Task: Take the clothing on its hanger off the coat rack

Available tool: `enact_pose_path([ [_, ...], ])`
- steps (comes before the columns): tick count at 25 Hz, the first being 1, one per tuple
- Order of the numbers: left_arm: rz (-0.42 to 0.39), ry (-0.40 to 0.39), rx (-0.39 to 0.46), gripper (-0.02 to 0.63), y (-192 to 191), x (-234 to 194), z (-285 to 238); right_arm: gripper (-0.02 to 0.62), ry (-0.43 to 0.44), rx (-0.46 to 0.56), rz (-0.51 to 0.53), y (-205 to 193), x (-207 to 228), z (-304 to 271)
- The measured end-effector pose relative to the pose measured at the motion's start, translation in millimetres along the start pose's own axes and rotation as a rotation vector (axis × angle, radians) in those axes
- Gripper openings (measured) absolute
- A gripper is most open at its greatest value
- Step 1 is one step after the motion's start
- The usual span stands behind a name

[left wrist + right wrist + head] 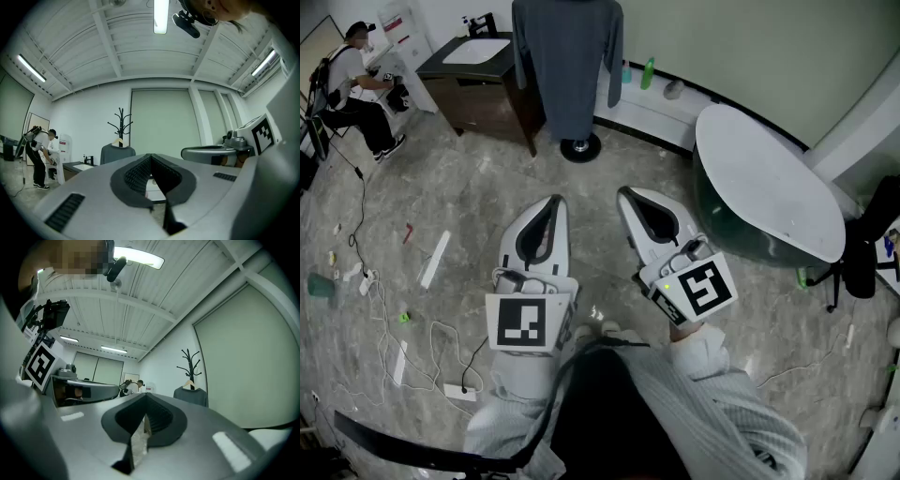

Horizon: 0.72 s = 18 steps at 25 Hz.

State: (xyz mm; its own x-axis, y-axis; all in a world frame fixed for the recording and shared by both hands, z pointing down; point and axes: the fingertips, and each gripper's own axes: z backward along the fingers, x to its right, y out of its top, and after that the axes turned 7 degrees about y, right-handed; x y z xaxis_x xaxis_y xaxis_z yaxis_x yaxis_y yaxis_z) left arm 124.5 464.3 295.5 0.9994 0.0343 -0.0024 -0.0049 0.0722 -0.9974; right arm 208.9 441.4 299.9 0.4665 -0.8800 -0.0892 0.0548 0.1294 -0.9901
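Both grippers sit mid-frame in the head view, left gripper [553, 202] and right gripper [626, 193] side by side, noses aimed up-frame at the rack. On both, the fingers are pressed together with nothing between them; each gripper view shows the pads meeting in a closed seam. That fits a start pose, since there's nothing to hold at this range.

The target is the grey sweater [567, 66] at top centre. It's draped on a hanger [119, 142] on the coat rack [121, 123], and the round rack base [580, 147] sits on the floor under it. It's well apart from you, out of reach. Which hook carries the hanger is too small to tell; probably a low one near the trunk.

My read is that the task hasn't started. You'd need to walk in and open the fingers before going for the hanger. The lane looks free between the dark counter [473, 56] at upper left and the round counter [769, 178] at right. The power strip [459, 392] at lower left is off your line.
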Motion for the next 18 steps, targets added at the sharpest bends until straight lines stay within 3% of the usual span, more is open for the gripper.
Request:
enact_pose_path([
  [9,-0.015,-0.008,-0.021,0.005,-6.1,6.7,-22.0,0.002,0.004,0.004,-0.022,-6.7,21.1,-3.4],
  [18,0.008,0.077,-0.056,0.005,-28.4,1.3,-38.8,0.003,0.05,-0.032,-0.033,-29.2,43.9,-2.6],
])
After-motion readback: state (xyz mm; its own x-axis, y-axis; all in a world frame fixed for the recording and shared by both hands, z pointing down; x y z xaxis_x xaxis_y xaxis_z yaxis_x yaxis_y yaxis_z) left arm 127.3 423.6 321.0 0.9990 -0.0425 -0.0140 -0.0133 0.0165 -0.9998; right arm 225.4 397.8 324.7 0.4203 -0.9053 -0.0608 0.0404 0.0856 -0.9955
